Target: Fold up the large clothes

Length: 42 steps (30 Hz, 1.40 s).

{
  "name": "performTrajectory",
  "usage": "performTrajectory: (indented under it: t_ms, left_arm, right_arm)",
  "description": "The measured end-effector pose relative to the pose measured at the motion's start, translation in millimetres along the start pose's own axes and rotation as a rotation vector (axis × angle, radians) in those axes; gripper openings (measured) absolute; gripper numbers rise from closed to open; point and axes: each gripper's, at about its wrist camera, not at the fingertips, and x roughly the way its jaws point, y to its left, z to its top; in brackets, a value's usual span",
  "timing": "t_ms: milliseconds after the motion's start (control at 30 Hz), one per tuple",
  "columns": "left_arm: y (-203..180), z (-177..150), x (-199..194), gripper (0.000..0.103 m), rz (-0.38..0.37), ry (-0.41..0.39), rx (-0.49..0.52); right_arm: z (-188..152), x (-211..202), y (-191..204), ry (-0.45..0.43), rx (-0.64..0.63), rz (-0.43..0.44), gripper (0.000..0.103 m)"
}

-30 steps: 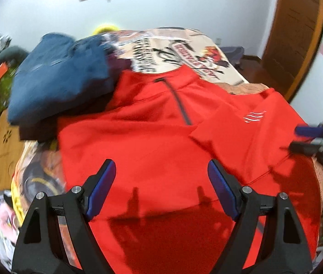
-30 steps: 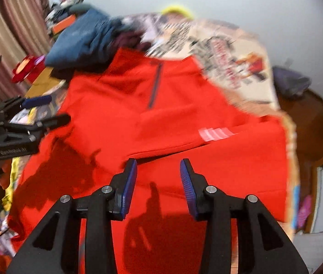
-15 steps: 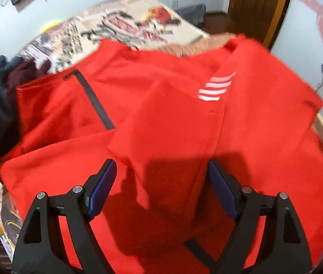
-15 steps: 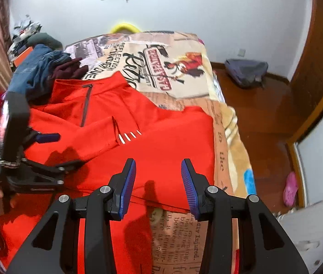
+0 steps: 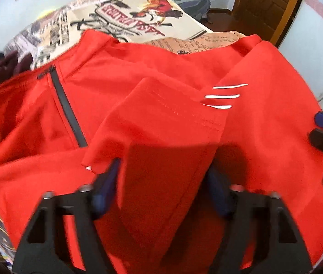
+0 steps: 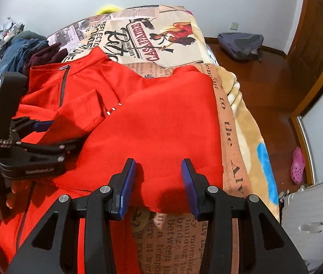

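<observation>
Since a second ago my left gripper (image 5: pixel 161 182) has swung in over the folded sleeve (image 5: pixel 161 118), fingers apart around it | right wrist: my right gripper (image 6: pixel 158 178) fingers apart above red jacket (image 6: pixel 161 125) hem, lower centre, on bed (image 6: pixel 236 118).

The jacket (image 6: pixel 166 123) lay across the bed (image 6: pixel 241 118), a clothes pile (image 6: pixel 26 52) at its far left corner.

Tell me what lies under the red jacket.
The red jacket lies on a printed blanket covering the bed; print shows beyond its collar and right edge. Whatever is directly beneath the fabric is hidden.
</observation>
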Motion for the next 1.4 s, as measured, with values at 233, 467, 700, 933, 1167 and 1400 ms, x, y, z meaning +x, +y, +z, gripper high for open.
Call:
performTrajectory:
  t_ms: [233,467,700,933,1167,1400]
  left_arm:
    - [25,-3,-20,0.009,0.015,-0.052,-0.032]
    - [84,1,-87,0.006,-0.016,-0.179,-0.162]
    - [110,-3,-170,0.006,0.073,-0.402,-0.160]
    - [145,-41,-189,0.006,0.136,-0.456,-0.235]
    - [189,-98,-139,0.011,0.163,-0.306,-0.351]
    - [222,-163,-108,0.023,0.202,-0.217,-0.492]
  right_arm:
    - [1,-5,4,0.002,-0.008,0.002,0.038]
    - [16,-18,15,-0.043,-0.038,-0.005,0.038]
    - [38,-9,33,-0.048,-0.056,-0.009,0.038]
    - [25,22,57,0.062,-0.097,0.048,0.038]
    - [22,27,61,0.075,-0.089,0.059,0.039]
    - [19,30,71,0.080,-0.121,0.027,0.040]
